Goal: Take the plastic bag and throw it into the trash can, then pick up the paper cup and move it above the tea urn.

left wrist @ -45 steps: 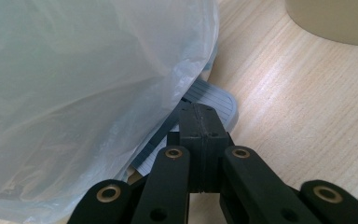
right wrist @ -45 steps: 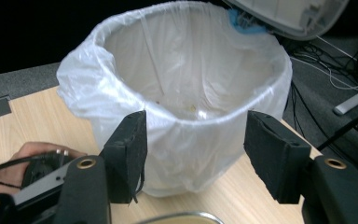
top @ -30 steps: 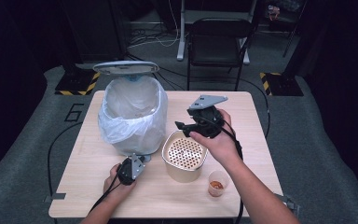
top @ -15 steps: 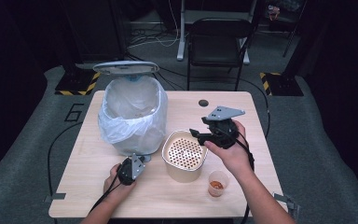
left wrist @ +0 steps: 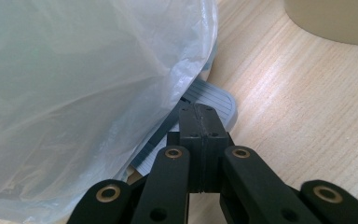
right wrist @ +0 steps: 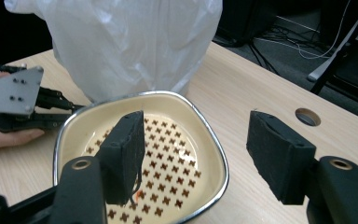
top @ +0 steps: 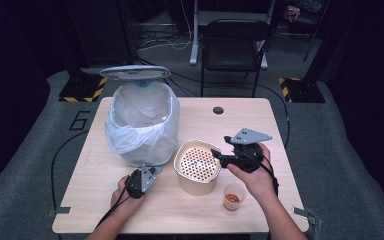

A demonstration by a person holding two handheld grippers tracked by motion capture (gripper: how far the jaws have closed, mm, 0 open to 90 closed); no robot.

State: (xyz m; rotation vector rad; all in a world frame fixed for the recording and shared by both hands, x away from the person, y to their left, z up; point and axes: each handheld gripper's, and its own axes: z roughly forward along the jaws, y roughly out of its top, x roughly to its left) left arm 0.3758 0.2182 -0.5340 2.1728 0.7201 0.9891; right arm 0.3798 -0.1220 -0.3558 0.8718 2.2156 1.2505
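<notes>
Since the earlier frame the right gripper (top: 220,156) has come down from upper centre to the right rim of the strainer bowl (top: 198,165) — jaws parted, just been opening, one pad inside the rim, one outside, nothing pinched. The bowl sits centre frame, nearer this hand. The left gripper (left wrist: 199,125) — closed — presses the bin pedal (left wrist: 214,100), which the high view hides behind the bagged bin (top: 142,125).

Cream basket (top: 198,165) with a cross-pattern perforated floor — white translucent bag (top: 141,124), pale wood-grain table (top: 240,125).
</notes>
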